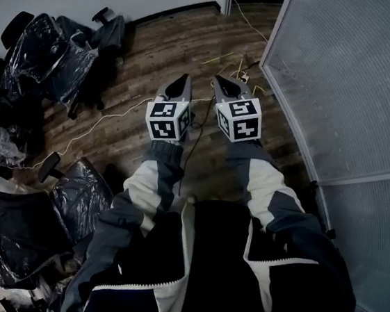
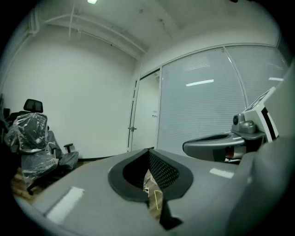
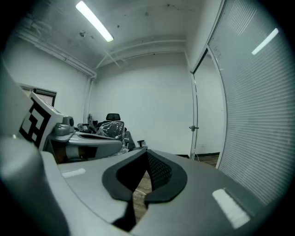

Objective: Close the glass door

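I hold both grippers side by side over the wood floor, pointing toward the far end of the room. My left gripper (image 1: 183, 80) (image 2: 148, 151) is shut with nothing between its jaws. My right gripper (image 1: 220, 82) (image 3: 146, 151) is shut too and holds nothing. The glass door (image 3: 206, 115) stands well ahead at the corner, next to the frosted glass wall (image 1: 343, 85). Its metal handle (image 3: 194, 127) (image 2: 132, 129) sits at mid height on the frame. Neither gripper touches the door. I cannot tell how far the door stands open.
Office chairs wrapped in plastic (image 1: 49, 51) crowd the left side, with more near my left leg (image 1: 41, 218). Cables (image 1: 233, 65) trail across the floor ahead of the grippers. The glass wall (image 2: 207, 101) runs close along my right.
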Tool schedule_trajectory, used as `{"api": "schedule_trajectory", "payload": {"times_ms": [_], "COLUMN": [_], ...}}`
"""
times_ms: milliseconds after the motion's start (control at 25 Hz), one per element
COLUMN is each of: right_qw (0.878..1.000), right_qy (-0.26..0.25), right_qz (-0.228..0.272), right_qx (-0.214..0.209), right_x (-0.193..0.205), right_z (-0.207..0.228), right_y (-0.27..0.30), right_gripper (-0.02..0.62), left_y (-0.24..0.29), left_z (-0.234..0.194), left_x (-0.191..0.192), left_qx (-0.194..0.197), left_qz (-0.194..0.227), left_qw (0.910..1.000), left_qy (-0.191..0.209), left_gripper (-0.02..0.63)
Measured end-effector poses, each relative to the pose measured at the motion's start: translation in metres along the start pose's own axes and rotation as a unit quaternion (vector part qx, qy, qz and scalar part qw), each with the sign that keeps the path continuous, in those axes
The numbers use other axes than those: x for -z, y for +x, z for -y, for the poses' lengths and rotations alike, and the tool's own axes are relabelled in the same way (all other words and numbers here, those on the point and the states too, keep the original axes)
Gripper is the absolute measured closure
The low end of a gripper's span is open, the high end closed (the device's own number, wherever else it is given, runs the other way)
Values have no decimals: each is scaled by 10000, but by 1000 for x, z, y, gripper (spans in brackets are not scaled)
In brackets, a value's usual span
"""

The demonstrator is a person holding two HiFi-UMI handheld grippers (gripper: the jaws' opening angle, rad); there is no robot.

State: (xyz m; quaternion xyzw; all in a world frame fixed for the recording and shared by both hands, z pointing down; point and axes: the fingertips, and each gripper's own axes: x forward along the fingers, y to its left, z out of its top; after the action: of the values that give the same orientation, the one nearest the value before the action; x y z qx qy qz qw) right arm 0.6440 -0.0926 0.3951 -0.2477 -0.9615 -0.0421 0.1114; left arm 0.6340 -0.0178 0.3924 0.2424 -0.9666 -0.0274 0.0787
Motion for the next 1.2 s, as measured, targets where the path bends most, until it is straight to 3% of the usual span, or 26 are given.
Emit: {"api": "schedule_trajectory", "payload": {"times_ms": [1200], "right_qw": [9983], "right_qy": [-81], "right_qz": [175], "right_qx": [-551], "right_x": [1], "right_z": [27], "right_y": [2], "right_gripper": [583], "left_y": [11], "left_z": [0], "left_x": [4], "left_qx": [-478], "left_qz": [-145], "left_qw": [9986], "left_qy": [181], "left_gripper": [603]}}
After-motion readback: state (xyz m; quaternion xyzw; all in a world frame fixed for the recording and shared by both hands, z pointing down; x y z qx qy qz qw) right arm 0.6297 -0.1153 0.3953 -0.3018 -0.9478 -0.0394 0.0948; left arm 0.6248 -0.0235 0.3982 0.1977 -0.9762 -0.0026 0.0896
